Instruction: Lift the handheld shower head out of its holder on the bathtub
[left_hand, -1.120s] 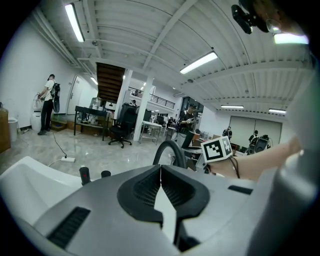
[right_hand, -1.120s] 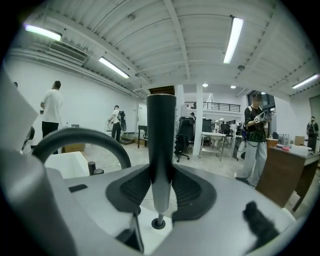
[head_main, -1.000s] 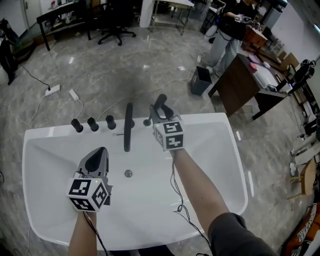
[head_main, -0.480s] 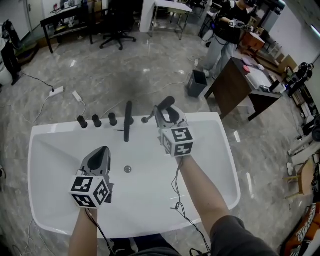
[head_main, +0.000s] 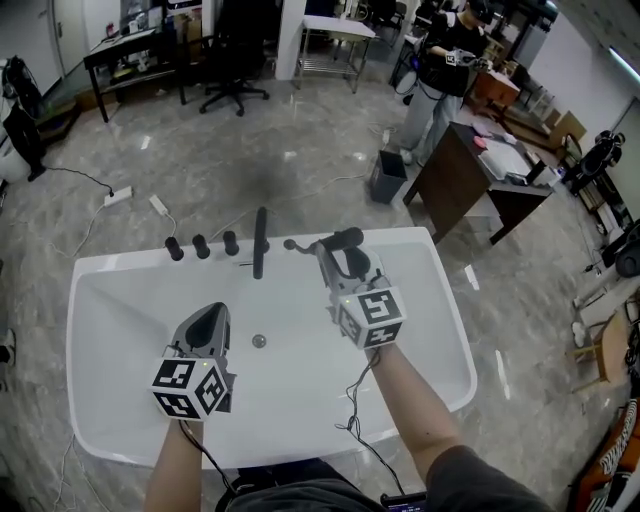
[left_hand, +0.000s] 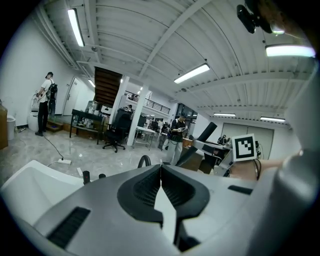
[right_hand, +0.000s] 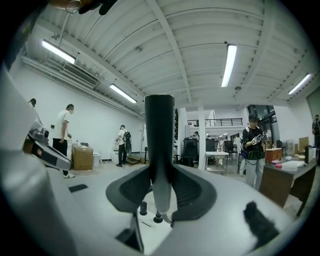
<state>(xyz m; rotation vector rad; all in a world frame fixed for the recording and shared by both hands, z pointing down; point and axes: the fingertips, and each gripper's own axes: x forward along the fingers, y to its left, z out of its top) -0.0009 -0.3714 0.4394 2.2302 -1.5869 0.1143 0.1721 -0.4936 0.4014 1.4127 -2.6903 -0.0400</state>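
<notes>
The shower head (head_main: 342, 239) is clamped in the right tool (head_main: 343, 258), just right of the black spout (head_main: 260, 243) and above the back rim of the white bathtub (head_main: 110, 272). In the right gripper view its dark handle (right_hand: 159, 130) stands upright between the two pads, which press on it from both sides. The left tool (head_main: 207, 318) hangs over the basin, nearer the camera than the spout and to its left. Its jaws are clenched together with nothing in them.

Three black knobs (head_main: 201, 246) stand in a row left of the spout. A small black fitting (head_main: 290, 244) sits just to its right, between the spout and the shower head. The drain (head_main: 259, 341) lies in the basin directly on the near side of the spout.

Beyond the spout is grey marble floor (head_main: 250, 150), with a power strip (head_main: 118, 196) off to the left. Off to the right are a dark bin (head_main: 385, 176) and a brown table (head_main: 468, 175). Further back are an office chair (head_main: 236, 55) and a standing person (head_main: 440, 65).

The right tool's body covers the lower end of the shower head. Its spray face cannot be made out, nor can a hose. Whether the small fitting is the holder cannot be told.
</notes>
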